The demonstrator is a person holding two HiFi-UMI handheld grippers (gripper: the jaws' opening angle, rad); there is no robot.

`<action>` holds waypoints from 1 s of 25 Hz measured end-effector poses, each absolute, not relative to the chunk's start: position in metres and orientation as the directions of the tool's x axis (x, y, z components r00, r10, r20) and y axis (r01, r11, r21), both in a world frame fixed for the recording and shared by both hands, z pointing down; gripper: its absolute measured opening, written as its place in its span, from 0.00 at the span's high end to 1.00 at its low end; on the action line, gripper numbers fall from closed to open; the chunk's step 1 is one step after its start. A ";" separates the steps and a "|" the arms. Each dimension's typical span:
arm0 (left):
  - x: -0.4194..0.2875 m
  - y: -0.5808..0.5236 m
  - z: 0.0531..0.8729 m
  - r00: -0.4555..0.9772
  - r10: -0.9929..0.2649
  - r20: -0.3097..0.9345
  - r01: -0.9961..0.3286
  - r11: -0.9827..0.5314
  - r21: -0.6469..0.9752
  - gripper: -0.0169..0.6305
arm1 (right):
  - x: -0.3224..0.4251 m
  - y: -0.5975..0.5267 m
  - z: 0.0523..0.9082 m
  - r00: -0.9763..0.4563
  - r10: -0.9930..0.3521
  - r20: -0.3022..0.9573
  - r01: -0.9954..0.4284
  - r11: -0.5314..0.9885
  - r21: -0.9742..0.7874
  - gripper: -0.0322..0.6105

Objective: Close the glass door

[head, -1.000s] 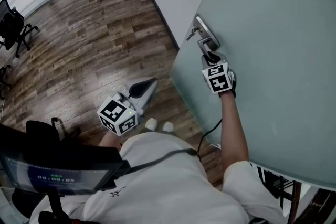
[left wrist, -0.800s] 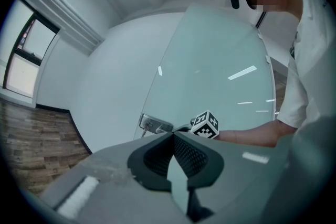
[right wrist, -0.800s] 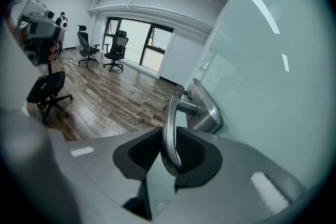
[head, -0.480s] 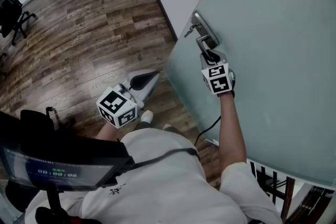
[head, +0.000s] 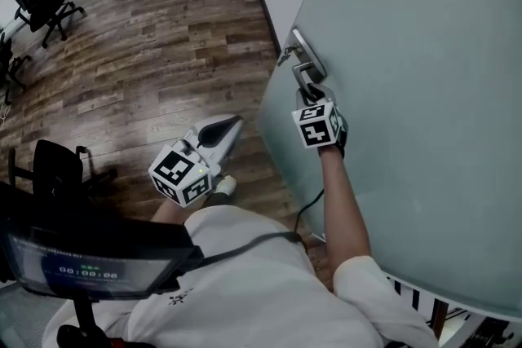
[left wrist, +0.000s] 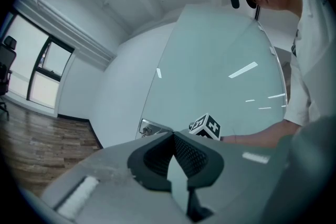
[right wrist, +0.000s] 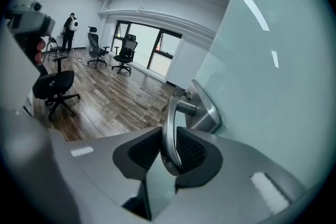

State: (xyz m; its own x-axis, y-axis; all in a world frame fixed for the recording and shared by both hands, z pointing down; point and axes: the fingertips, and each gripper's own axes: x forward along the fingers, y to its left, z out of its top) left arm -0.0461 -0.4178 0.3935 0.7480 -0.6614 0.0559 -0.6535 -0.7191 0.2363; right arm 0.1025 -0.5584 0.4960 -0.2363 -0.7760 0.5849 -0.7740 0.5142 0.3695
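right gripper view: right gripper clenched on the door handle, left gripper closed, empty.

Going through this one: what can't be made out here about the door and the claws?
- Head view: right claw jaws, hidden behind its marker cube.
- Every view: glass door hinge side, past picture edges or behind the person.
- Head view: small item beside the door handle, too small to identify.

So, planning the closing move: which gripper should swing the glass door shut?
Right. The right gripper is clamped on the door handle; the left gripper hangs empty, away from the glass door.
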 end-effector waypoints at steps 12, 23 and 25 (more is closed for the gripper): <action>-0.025 -0.331 0.405 0.577 -0.811 0.097 -0.805 -0.545 0.234 0.97 | 0.070 -0.539 0.493 -0.294 -0.774 0.560 -0.736 0.557 0.385 0.80; -0.073 -0.219 0.388 0.404 -0.906 0.122 -0.899 -0.369 0.236 0.97 | 0.013 -0.478 0.466 -0.342 -0.748 0.569 -0.695 0.608 0.383 0.81; -0.072 -0.219 0.401 0.386 -0.914 0.125 -0.907 -0.352 0.230 0.96 | 0.013 -0.480 0.481 -0.360 -0.740 0.569 -0.685 0.623 0.377 0.81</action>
State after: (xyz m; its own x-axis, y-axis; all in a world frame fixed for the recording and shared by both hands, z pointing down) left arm -0.0721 -0.2195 0.4012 0.3861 -0.9140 0.1246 -0.9073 -0.3519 0.2300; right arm 0.0132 -0.4800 0.4815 -0.3599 -0.7396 0.5687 -0.6849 0.6233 0.3772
